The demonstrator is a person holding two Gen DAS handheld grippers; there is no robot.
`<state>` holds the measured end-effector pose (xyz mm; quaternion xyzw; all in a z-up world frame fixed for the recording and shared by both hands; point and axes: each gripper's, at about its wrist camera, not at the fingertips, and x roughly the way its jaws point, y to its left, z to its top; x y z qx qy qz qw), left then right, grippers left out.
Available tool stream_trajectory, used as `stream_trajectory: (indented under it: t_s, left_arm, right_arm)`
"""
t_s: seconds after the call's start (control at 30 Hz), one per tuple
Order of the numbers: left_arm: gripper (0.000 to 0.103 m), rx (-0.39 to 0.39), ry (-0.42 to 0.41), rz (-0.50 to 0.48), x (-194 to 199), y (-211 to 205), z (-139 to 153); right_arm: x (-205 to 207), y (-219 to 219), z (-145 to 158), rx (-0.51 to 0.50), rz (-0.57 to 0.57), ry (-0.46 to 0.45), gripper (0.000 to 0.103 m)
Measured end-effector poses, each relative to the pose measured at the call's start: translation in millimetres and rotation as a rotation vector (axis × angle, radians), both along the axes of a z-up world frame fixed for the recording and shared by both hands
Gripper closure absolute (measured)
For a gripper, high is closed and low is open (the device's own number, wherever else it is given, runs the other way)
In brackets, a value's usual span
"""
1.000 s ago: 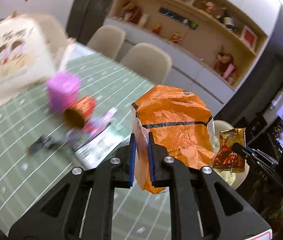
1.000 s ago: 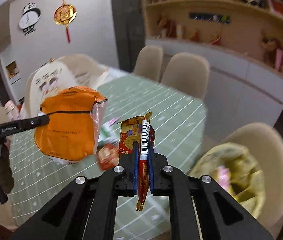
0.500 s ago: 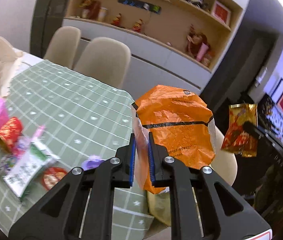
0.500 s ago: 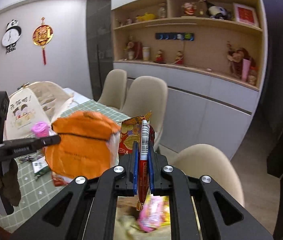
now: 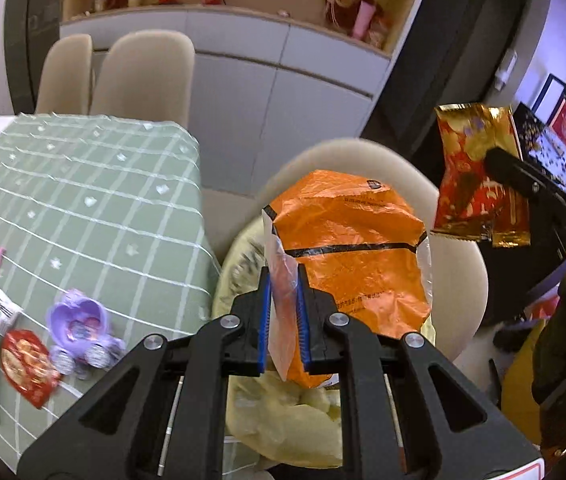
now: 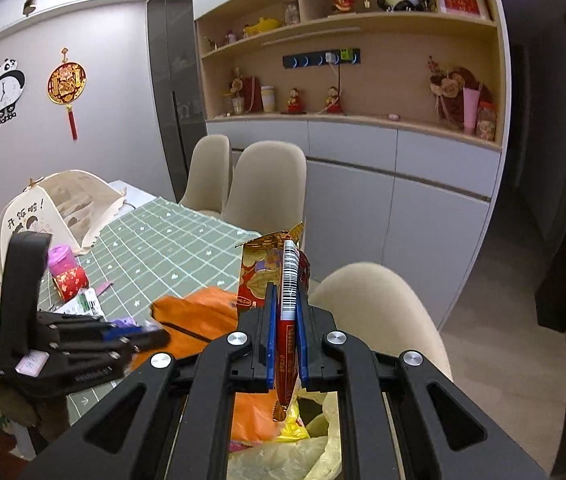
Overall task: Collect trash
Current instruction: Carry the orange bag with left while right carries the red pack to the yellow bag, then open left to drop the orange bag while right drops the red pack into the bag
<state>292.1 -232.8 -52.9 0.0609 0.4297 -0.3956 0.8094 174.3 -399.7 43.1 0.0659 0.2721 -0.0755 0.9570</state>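
Crinkled orange plastic bag [image 5: 347, 248] pinched between left gripper [image 5: 283, 316] jaws, hanging over yellow trash bag [image 5: 283, 416] on beige chair [image 5: 459, 280]. Red-gold foil snack wrapper [image 6: 287, 280] clamped in right gripper [image 6: 285, 340], just beside green checked tablecloth [image 5: 83, 200].

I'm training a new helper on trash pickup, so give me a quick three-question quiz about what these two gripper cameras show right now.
1. True or false: the left gripper is shut on the orange bag.
2. What does the right gripper hold? A) a purple toy B) a red and gold snack wrapper C) a pink cup
3. Fill in: beneath both grippers, on the beige chair, lies an open yellow ____.

Key
1. True; its pads pinch the bag's edge.
2. B, the red and gold snack wrapper; the purple toy lies on the green tablecloth.
3. Trash bag.
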Motion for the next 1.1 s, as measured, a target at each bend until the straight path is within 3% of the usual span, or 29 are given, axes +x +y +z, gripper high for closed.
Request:
stream_trajectory:
  t_s: [0.2, 0.23, 0.3, 0.43, 0.6, 0.73, 0.8, 0.97, 1.1]
  left_arm:
    - [0.09, 0.038, 0.024, -0.017, 3, -23, -19]
    - [0.086, 0.04, 0.031, -0.016, 5, -27, -22]
    - [0.068, 0.024, 0.079, 0.0, 12, -26, -26]
    - [0.064, 0.001, 0.074, 0.048, 16, -15, -20]
    - [0.061, -0.036, 0.043, 0.137, 21, 18, -2]
    - [0.06, -0.052, 0.007, 0.219, 22, 56, 10]
    - [0.055, -0.052, -0.018, 0.259, 21, 77, 16]
    - [0.052, -0.05, -0.036, 0.37, 22, 132, 20]
    - [0.05, -0.042, -0.019, 0.44, 25, 175, 15]
  right_arm:
    - [16, -1, -25, 0.037, 0.042, 0.061, 0.093]
    - [20, -1, -29, 0.041, 0.048, 0.074, 0.093]
    - [26, -2, -38, 0.05, 0.058, 0.1, 0.093]
    - [37, 1, -60, 0.09, 0.104, 0.158, 0.093]
    - [62, 18, -114, 0.162, 0.215, 0.309, 0.093]
    - [87, 21, -157, 0.145, 0.19, 0.447, 0.093]
    - [98, 20, -174, 0.158, 0.187, 0.514, 0.093]
    - [105, 31, -193, 0.137, 0.202, 0.603, 0.093]
    - [101, 28, -188, 0.139, 0.147, 0.599, 0.092]
